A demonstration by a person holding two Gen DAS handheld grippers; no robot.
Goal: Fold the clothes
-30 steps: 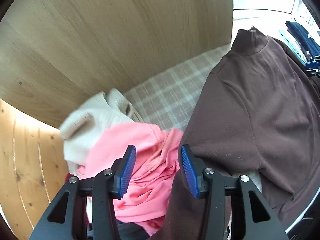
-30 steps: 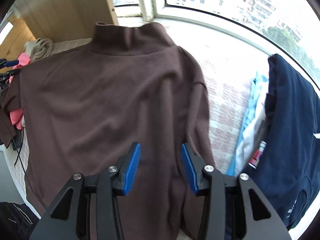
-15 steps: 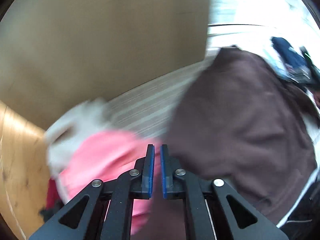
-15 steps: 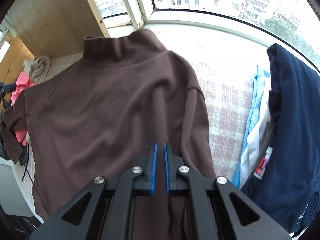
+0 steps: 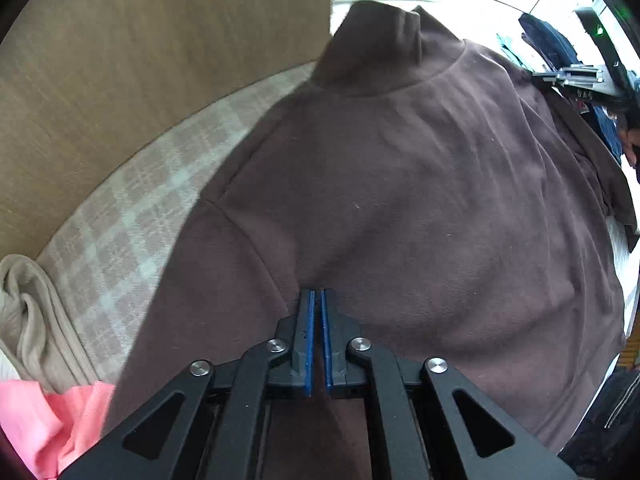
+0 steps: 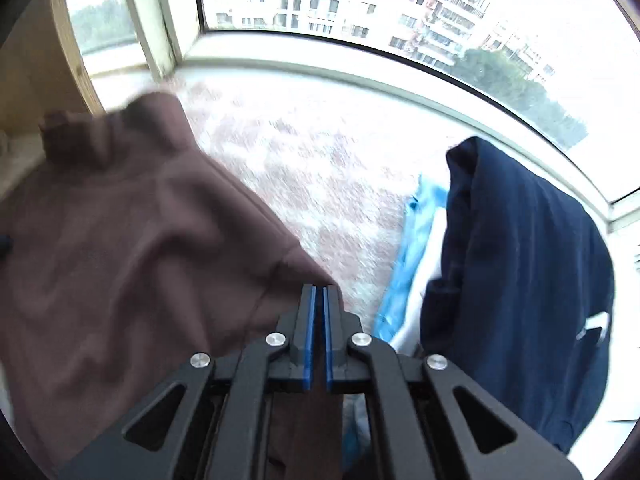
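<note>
Brown sweater (image 5: 420,184) lay flat on the checked bed (image 5: 132,216), collar at twelve o'clock; left gripper (image 5: 318,336) and right gripper (image 6: 319,338) fingers pinched its sleeves; both should probably lift evenly, inward

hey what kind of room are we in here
Likely a flat's bay-window nook, high up: a wide window facing apartment blocks, a checked cushion beside wood panelling, clothes such as a brown top.
</note>
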